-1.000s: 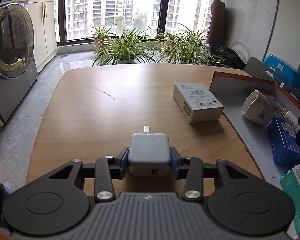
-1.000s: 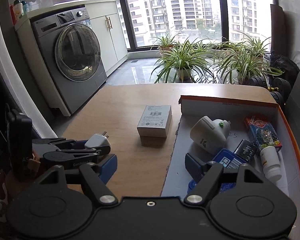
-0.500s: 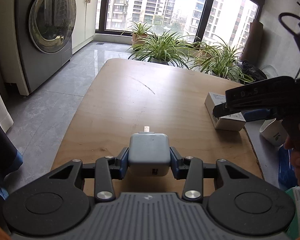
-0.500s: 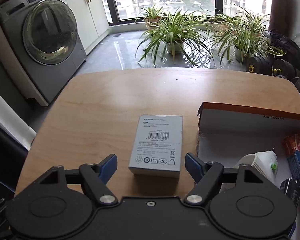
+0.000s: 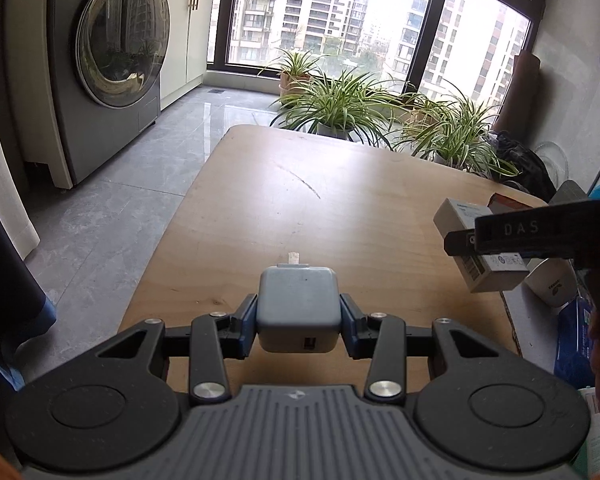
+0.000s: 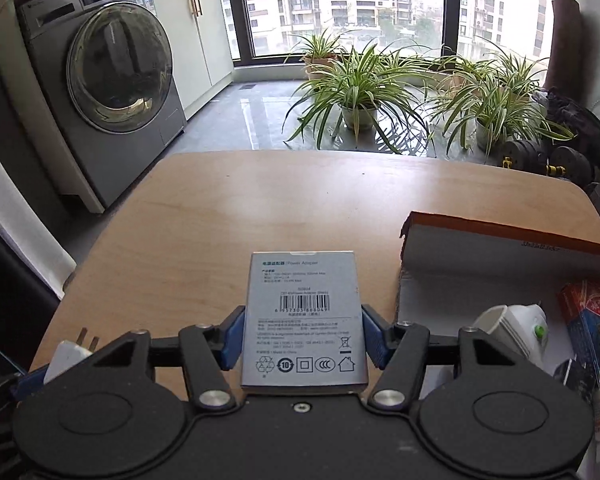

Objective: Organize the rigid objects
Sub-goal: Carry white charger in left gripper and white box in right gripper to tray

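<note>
My left gripper (image 5: 299, 320) is shut on a grey-blue charger cube (image 5: 298, 300), held a little above the wooden table (image 5: 340, 200), one prong pointing away. In the right wrist view a grey power adapter box (image 6: 304, 304), barcode side up, lies between the blue pads (image 6: 233, 336) of my right gripper (image 6: 303, 338). Its jaws are closing and the pads touch both long sides of the box. The left wrist view shows that box (image 5: 460, 216) at the right, partly hidden by a black finger (image 5: 520, 232). The charger's prongs (image 6: 88, 340) show at lower left.
An orange-rimmed cardboard tray (image 6: 500, 236) lies right of the box and holds a white cup (image 6: 496, 324), a red and blue packet (image 6: 592, 320) and other small items. A washing machine (image 6: 112, 76) stands on the left, and potted plants (image 6: 356, 84) stand beyond the table's far edge.
My right gripper moved forward to the box and its jaws came in onto the box's sides. The left gripper swung left and rolled a little, keeping the charger.
</note>
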